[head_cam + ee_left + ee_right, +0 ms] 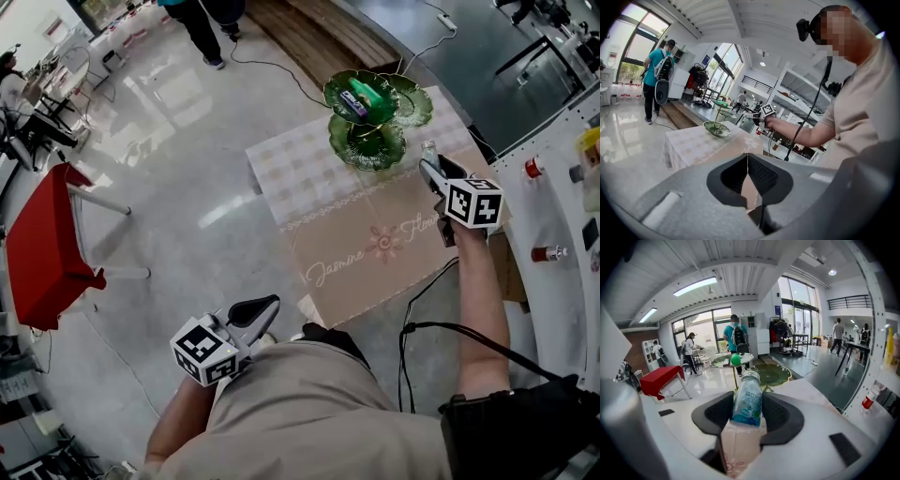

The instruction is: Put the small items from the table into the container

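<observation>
A green leaf-shaped tiered dish stand [367, 145] stands at the far end of the table [375, 234]. Its top tier [386, 86] holds a purple item [353, 103] and a green one [370, 94]. My right gripper [433, 171] hovers above the table's right side, just right of the stand, shut on a small clear bottle [429, 150]. In the right gripper view the bottle [747, 399], with a blue-green label, sits upright between the pads of the gripper [747, 416], and the stand [773, 373] is ahead. My left gripper [258, 309] hangs near my body, off the table, shut and empty [748, 164].
A red chair [47, 244] stands on the floor to the left. A white shelf [562, 216] with small bottles [548, 253] runs along the right. A cable [281, 67] trails over the floor behind the table, where a person [202, 28] walks.
</observation>
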The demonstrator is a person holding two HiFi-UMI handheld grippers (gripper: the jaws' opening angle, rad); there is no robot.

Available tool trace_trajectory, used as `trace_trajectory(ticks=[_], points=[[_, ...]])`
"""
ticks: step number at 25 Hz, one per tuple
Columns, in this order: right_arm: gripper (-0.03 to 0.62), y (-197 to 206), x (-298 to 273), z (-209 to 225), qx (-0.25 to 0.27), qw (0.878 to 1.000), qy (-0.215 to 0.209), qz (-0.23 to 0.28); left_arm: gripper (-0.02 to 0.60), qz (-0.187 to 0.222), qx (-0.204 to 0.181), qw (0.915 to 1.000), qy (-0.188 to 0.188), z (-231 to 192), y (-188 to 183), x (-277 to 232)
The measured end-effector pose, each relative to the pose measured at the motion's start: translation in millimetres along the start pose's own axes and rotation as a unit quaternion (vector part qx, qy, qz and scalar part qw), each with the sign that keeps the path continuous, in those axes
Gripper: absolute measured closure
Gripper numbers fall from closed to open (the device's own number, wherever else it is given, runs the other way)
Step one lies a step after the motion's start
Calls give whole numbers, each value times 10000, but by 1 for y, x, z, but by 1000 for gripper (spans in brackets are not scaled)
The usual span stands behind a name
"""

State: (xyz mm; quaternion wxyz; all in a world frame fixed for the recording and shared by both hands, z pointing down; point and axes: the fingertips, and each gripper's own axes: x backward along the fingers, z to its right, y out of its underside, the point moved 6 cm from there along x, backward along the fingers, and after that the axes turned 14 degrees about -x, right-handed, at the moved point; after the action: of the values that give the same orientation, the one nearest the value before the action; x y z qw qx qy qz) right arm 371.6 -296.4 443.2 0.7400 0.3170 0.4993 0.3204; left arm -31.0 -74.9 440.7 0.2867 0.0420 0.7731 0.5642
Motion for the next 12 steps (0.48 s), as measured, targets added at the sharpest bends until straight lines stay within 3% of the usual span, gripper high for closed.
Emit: trace_trajectory(ticks=[12], points=[[395, -82, -65, -101, 982, 9927, -679, -140, 572, 262, 201, 9978, -582, -6, 16, 52]])
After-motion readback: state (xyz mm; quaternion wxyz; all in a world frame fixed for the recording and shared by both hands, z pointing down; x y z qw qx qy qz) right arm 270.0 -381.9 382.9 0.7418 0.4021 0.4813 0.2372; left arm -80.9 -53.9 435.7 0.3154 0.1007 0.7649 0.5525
